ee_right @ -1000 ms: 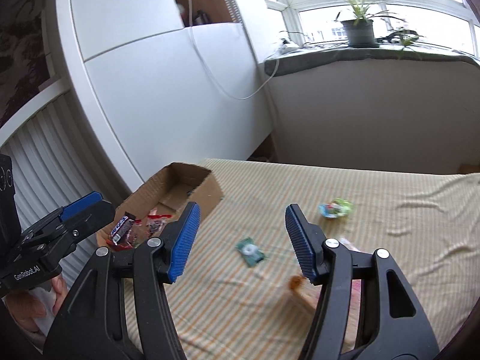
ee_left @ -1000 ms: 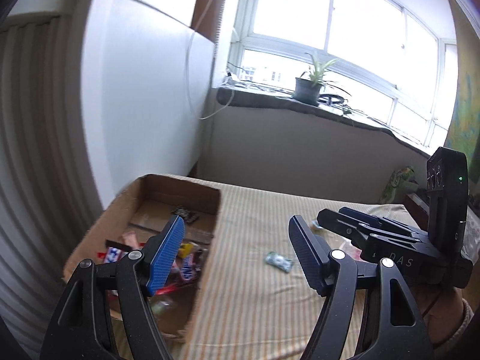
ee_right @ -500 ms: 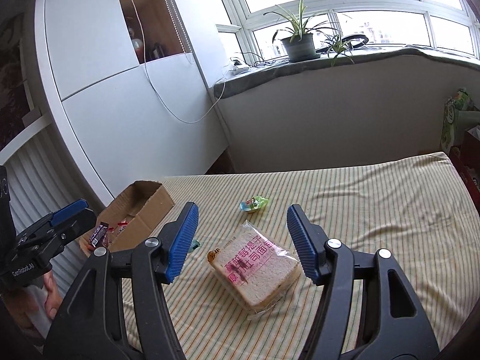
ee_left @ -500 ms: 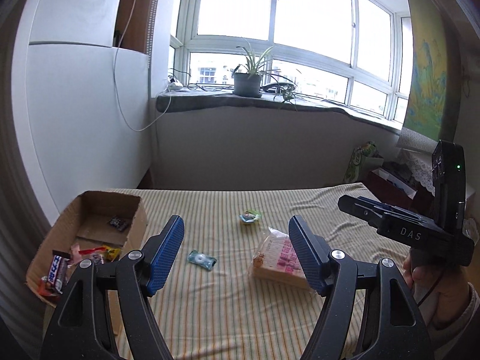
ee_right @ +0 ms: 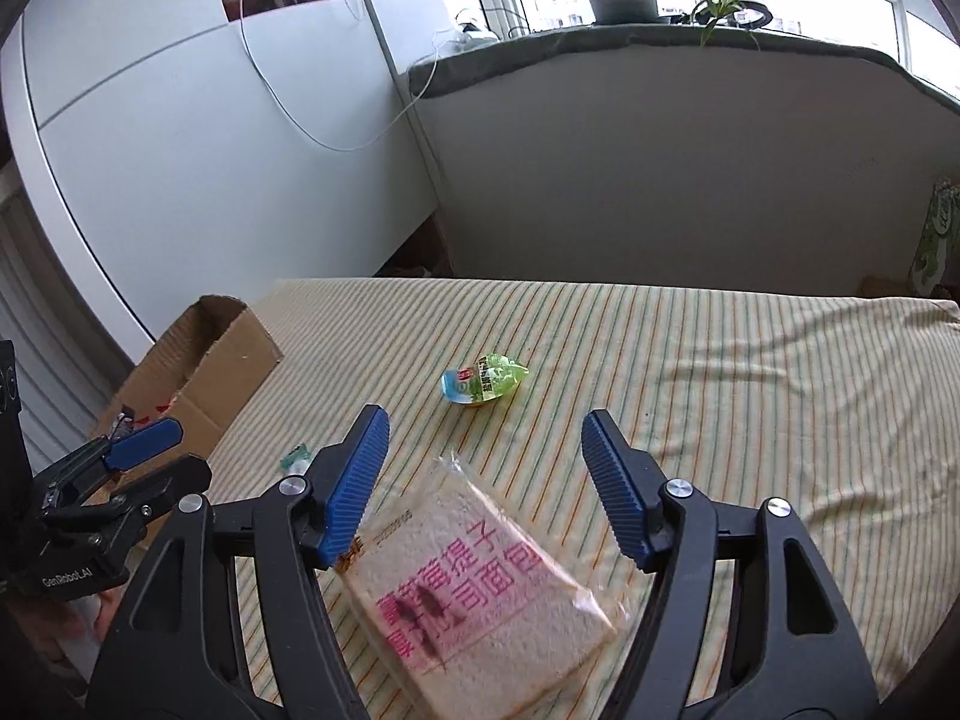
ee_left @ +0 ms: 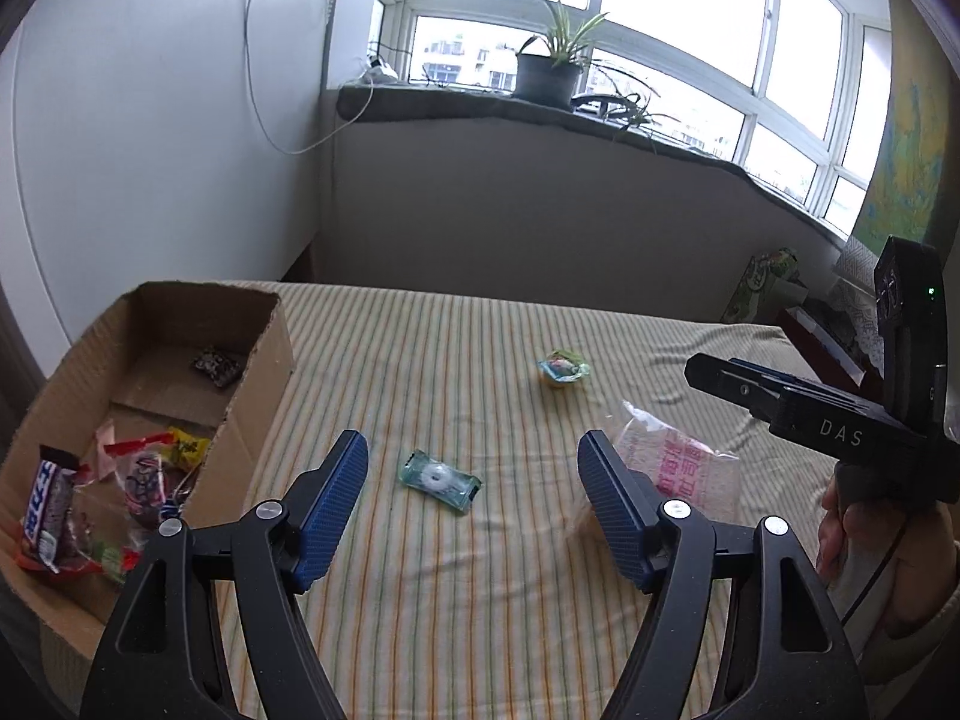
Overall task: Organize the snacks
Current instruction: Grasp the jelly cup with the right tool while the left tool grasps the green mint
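Note:
An open cardboard box (ee_left: 258, 360) sits at the left of the striped bed and holds several wrapped snacks (ee_left: 138, 474); it also shows in the right wrist view (ee_right: 210, 372). My left gripper (ee_left: 474, 498) is open and empty, just above a small teal candy packet (ee_left: 441, 480). My right gripper (ee_right: 486, 480) is open and empty, over a bagged slice of bread (ee_right: 480, 594) with pink print. The bread (ee_left: 684, 462) lies right of the left gripper. A green jelly cup (ee_right: 483, 381) lies farther back, also in the left wrist view (ee_left: 563, 367).
The striped bedsheet (ee_right: 750, 372) covers the surface. A white cabinet (ee_right: 210, 150) stands at the left. A low wall with a windowsill and potted plant (ee_left: 549, 69) runs behind. The right gripper body (ee_left: 840, 420) shows in the left wrist view.
Both grippers have dropped closer to the bed. The left one has come down over the teal candy packet. The right one has come down over the bread.

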